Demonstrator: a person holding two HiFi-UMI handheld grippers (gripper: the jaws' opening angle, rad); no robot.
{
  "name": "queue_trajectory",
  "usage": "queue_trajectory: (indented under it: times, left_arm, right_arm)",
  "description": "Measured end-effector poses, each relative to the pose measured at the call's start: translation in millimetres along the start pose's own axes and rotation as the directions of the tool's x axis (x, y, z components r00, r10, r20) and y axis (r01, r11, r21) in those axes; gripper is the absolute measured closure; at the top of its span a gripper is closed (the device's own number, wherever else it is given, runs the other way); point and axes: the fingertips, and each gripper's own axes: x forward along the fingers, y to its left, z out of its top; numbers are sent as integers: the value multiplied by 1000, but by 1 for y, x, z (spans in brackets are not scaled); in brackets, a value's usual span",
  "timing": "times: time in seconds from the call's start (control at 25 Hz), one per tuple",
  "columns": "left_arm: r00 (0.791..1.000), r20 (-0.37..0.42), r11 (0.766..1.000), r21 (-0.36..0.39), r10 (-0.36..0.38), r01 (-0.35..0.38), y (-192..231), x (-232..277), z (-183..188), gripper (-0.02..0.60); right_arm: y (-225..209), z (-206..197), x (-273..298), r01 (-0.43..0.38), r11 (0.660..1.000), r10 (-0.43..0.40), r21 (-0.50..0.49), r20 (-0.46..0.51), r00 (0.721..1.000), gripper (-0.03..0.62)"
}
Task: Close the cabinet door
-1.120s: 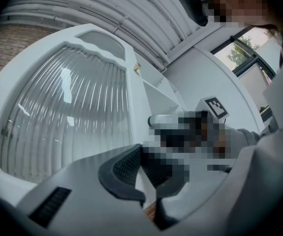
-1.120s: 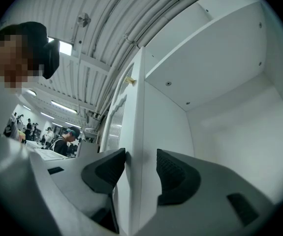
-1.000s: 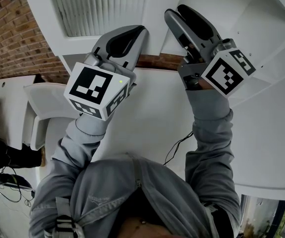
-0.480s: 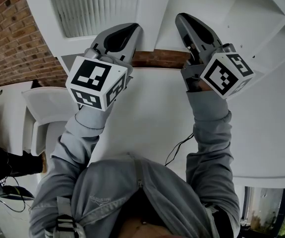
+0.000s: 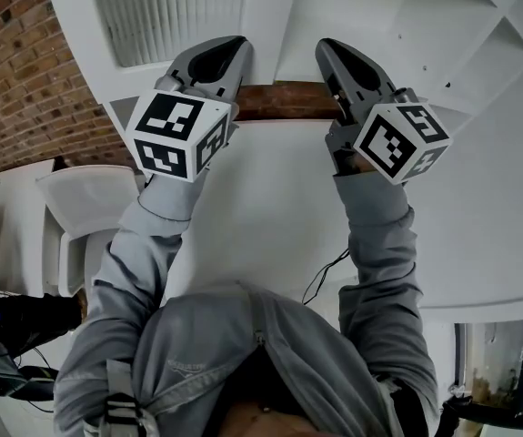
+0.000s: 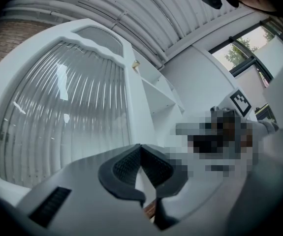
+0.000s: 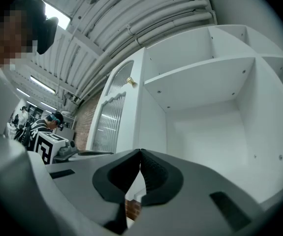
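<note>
The cabinet door (image 5: 165, 12) stands open, swung out to the left of the white cabinet (image 5: 397, 25), and in the head view it fills the upper left with its ribbed glass panel set in a white frame. The left gripper (image 5: 232, 44) points at the lower part of that door, its jaws pressed together with nothing between them; in the left gripper view the closed tips (image 6: 141, 149) sit in front of the glass, and whether they touch the door cannot be told. The right gripper (image 5: 326, 45) is held just beside it and level with it, aimed at the open side of the cabinet, its jaws also pressed together and empty. In the right gripper view the closed tips (image 7: 141, 154) face a bare white compartment with a shelf (image 7: 200, 75) above it, while the door (image 7: 114, 117) shows edge-on to the left with a small brass knob (image 7: 130, 81) near its top. A brown strip (image 5: 284, 98) runs between the two grippers below the cabinet. A brick wall (image 5: 15, 53) rises to the left of the door. Both arms wear grey sleeves (image 5: 384, 244), and a thin black cable (image 5: 325, 276) lies on the white surface (image 5: 270, 198) beneath them. Another person (image 7: 52, 119) shows far off in the right gripper view
</note>
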Motion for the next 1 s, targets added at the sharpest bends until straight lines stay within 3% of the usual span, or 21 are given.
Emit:
queue_trajectory:
  times: [0.44, 1.0]
  left_arm:
    - [999, 2, 999, -28, -40, 40, -12, -21, 8, 575]
    - [998, -32, 994, -91, -58, 55, -14, -132, -18, 575]
  right_arm:
    - [19, -7, -30, 125, 992, -125, -18, -1, 992, 568]
    - [98, -47, -60, 286, 958, -286, -9, 7, 958, 568]
